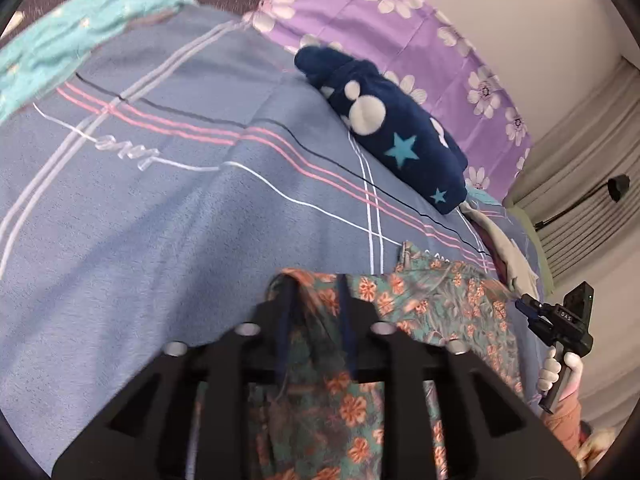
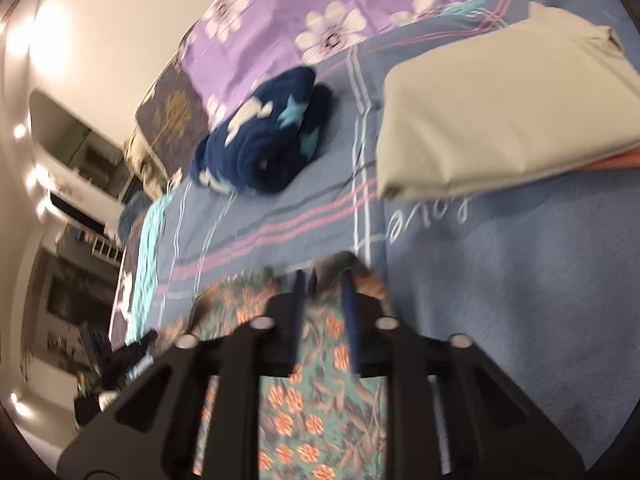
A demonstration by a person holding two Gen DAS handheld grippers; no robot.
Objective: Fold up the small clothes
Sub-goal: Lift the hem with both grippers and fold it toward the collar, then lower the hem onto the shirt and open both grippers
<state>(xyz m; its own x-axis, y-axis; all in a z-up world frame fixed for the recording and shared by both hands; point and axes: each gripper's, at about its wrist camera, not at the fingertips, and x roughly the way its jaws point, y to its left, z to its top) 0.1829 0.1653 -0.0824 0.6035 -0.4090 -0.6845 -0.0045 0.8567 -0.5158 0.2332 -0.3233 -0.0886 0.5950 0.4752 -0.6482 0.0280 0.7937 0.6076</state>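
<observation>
Both grippers, left (image 1: 314, 292) and right (image 2: 324, 280), have jaws clamped on a teal floral garment (image 1: 436, 304) above a blue striped bedsheet (image 1: 160, 208); folded beige cloth (image 2: 500, 112) far right.

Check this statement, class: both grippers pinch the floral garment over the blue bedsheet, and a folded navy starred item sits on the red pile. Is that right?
One detail is wrong. The right wrist view shows the folded beige garment on the red pile; the navy starred item lies bundled on the blue bedsheet. Both the left gripper and right gripper do pinch the floral garment.
</observation>
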